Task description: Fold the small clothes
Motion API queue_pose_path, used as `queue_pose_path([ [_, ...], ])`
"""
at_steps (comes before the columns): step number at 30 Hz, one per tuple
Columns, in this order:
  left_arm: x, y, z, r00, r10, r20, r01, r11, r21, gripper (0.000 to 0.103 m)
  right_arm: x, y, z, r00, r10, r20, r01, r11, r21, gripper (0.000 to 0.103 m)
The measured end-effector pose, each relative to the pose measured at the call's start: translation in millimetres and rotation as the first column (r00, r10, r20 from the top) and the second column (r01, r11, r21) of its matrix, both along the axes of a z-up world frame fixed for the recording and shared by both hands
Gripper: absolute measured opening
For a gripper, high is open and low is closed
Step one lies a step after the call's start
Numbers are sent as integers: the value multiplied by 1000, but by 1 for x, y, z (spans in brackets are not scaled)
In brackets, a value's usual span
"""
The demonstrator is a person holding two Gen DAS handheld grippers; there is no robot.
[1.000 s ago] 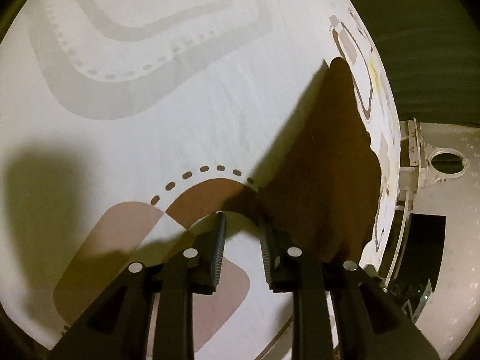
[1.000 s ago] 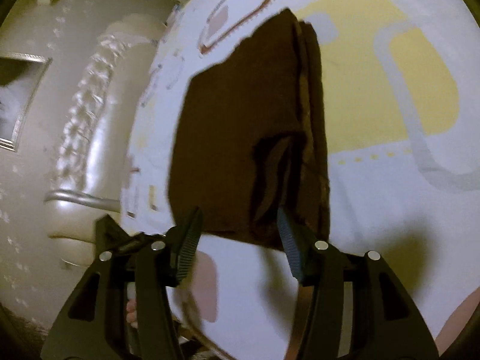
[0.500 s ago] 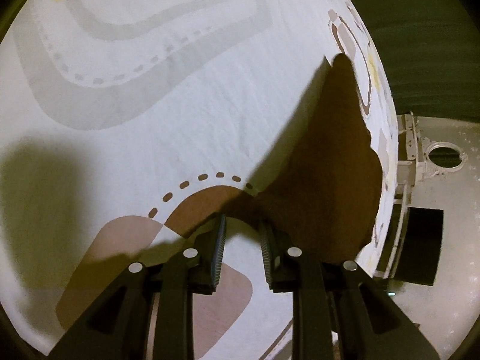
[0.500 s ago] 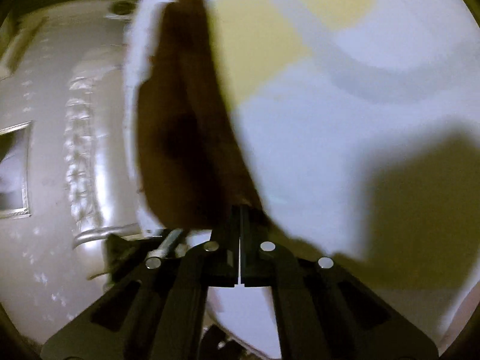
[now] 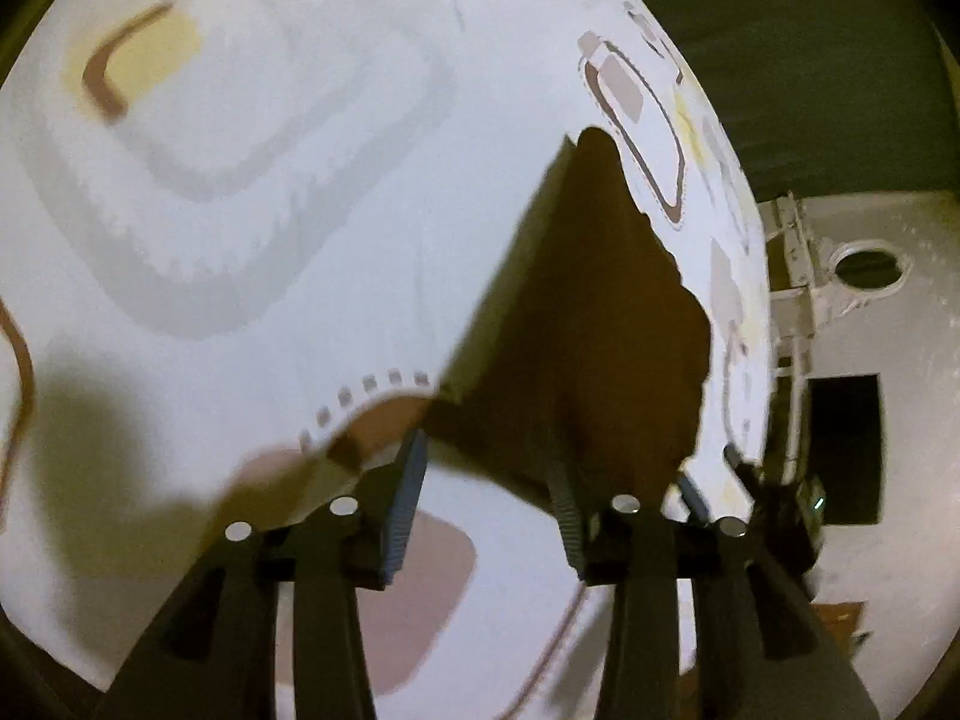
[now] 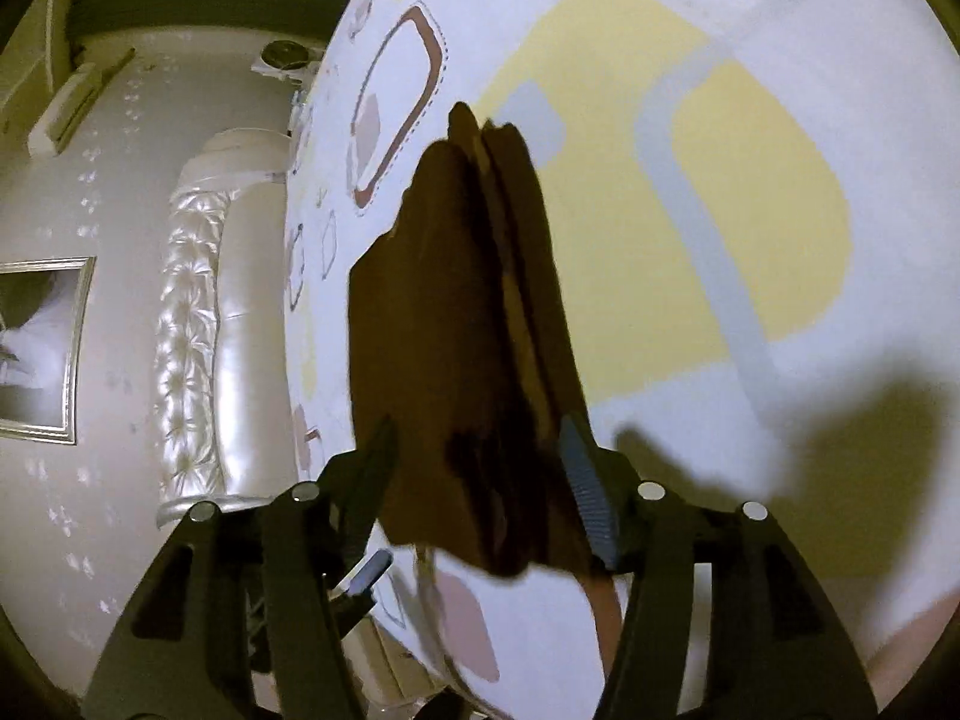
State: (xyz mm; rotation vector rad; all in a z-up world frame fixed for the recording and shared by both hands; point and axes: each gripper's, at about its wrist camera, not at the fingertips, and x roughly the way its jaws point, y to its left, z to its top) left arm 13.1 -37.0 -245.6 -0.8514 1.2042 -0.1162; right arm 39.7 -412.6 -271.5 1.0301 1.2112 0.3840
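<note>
A dark brown folded garment [image 5: 600, 330] lies on the patterned bedsheet [image 5: 300, 312], close to the bed's edge. My left gripper [image 5: 486, 480] hovers at the garment's near corner with its jaws opening. The cloth's edge runs across the gap, and the pads do not press on it. In the right wrist view the garment [image 6: 444, 312] shows as a long narrow stack of layers. My right gripper [image 6: 480, 474] straddles its near end. Those jaws are opening too, with the cloth lying loose between the fingers [image 6: 585, 492].
The bed's edge runs just beyond the garment. A padded, shiny pale headboard [image 6: 198, 330] and a framed picture [image 6: 42, 348] are in the right wrist view. White furniture with a round hole [image 5: 864, 264] stands by the bed. The sheet [image 6: 750, 210] stretches wide on the garment's other side.
The right gripper closed at the garment's near edge, then parted again with the cloth lying narrower. The left jaws widened and that gripper rose slightly and rolled.
</note>
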Motion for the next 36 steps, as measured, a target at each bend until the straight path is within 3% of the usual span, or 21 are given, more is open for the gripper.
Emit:
queue_pose_path([
  [6, 41, -8, -7, 998, -61, 33, 59, 996, 72, 41, 43, 6, -22, 1000, -8, -26, 6, 996, -87, 62],
  [7, 46, -8, -10, 997, -67, 28, 65, 995, 77, 41, 43, 4, -25, 1000, -6, -26, 4, 995, -104, 59],
  [8, 50, -8, -14, 998, -68, 19, 66, 995, 79, 41, 45, 6, -27, 1000, -1, -29, -3, 990, -139, 46],
  [10, 55, -5, -22, 998, -64, -4, 64, 996, 68, 42, 47, 4, -29, 999, 5, -44, -13, 982, -189, 34],
  [14, 58, 0, -30, 997, -71, -26, 72, 995, 65, 47, 44, -7, -39, 998, -19, -61, 10, 989, -147, 26],
  [16, 59, 0, -29, 996, -84, -27, 86, 993, 76, 47, 44, -7, -38, 998, -14, -57, 6, 991, -137, 30],
  [21, 60, 2, -26, 994, -101, -31, 104, 991, 83, 47, 31, -11, -25, 998, -27, -48, 22, 995, -102, 55],
  [36, 60, 4, -22, 989, -140, -48, 144, 985, 93, 47, -34, -2, -32, 993, -11, -113, 13, 1000, 13, 68],
])
